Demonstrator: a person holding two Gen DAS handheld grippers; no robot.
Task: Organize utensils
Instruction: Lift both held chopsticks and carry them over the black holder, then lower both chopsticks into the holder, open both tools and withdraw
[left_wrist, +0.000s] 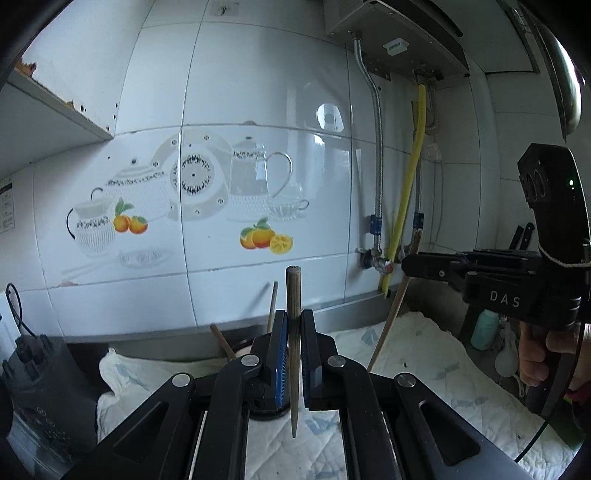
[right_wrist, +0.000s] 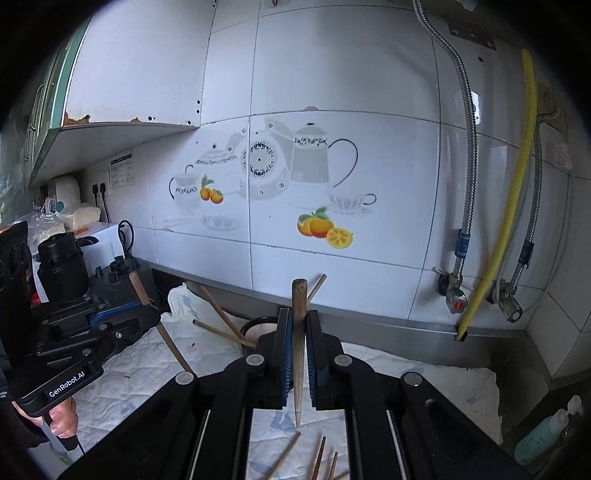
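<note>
White-tiled wall behind a cloth-covered bench (right_wrist: 424, 373). Left gripper (left_wrist: 293, 354) and right gripper (right_wrist: 298, 354) each clamp one upright brown wooden chopstick (left_wrist: 294, 332) (right_wrist: 298, 332) (tips down); loose chopsticks (right_wrist: 321, 458) lie on the cloth.

my own left gripper (left_wrist: 293, 354) hiding most of the holder cup (left_wrist: 242, 350) behind it, loose chopsticks (right_wrist: 320, 459) cut off by the right view's bottom edge, green bottle (right_wrist: 543, 437) half lost in the dark rim, wall label (right_wrist: 122, 170) print too small to read
</note>
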